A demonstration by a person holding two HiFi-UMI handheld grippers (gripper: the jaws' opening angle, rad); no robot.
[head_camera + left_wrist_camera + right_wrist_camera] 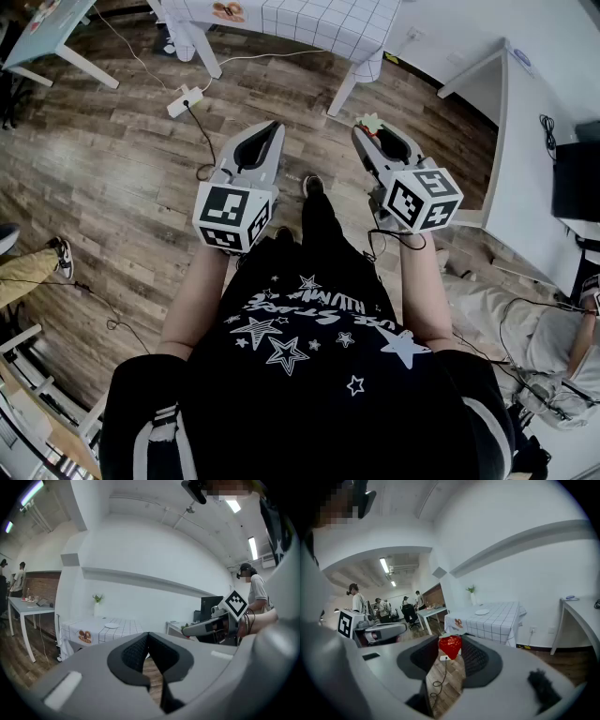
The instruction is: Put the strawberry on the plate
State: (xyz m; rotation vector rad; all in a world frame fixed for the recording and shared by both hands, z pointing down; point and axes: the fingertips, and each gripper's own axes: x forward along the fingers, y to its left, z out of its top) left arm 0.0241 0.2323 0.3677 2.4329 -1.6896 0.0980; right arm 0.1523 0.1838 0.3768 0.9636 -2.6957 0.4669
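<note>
A red strawberry (pixel 450 646) with a green top sits pinched between the tips of my right gripper (pixel 451 645); in the head view the strawberry (pixel 372 123) shows at the tip of the right gripper (pixel 373 129). My left gripper (pixel 273 127) is held beside it at the same height, its jaws meeting at the tips with nothing in them, as with the left gripper (pixel 148 635) in its own view. A white plate (pixel 482 612) lies on a table with a checked cloth (pixel 497 620) a few steps ahead; the plate (pixel 111 626) shows there too.
A wooden floor lies below with a power strip (pixel 185 98) and its cable. The checked table (pixel 309 23) is straight ahead, a white desk (pixel 525 141) stands at the right, another table (pixel 47 33) at the far left. Several people (pixel 354 599) stand in the background.
</note>
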